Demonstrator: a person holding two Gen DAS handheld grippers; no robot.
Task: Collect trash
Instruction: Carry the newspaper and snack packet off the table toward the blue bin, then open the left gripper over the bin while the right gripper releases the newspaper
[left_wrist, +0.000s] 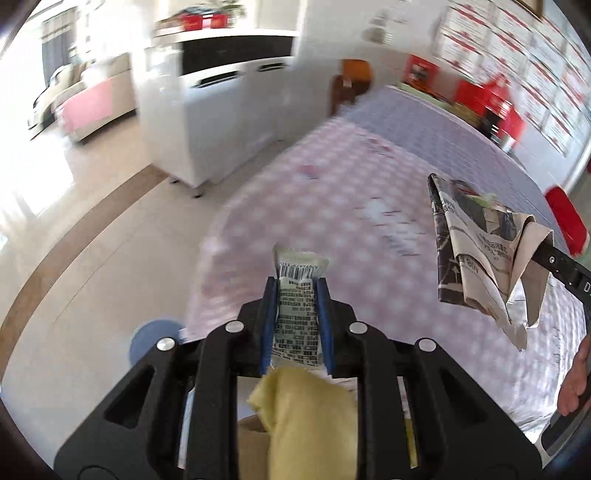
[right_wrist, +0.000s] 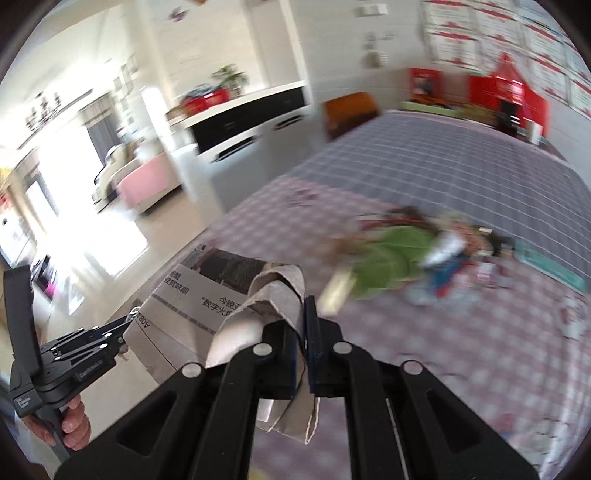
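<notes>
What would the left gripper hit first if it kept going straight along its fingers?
Probably the checked tablecloth: the left gripper, shut on a barcoded wrapper, points down at bare cloth near the table edge. Depth is unclear in the blur.

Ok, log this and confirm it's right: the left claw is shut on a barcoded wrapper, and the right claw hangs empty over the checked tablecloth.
One thing is wrong. The right claw is not empty: it is shut on a folded newspaper, as the right wrist view shows. The rest stands: the left claw is shut on the barcoded wrapper, above the checked tablecloth.
</notes>
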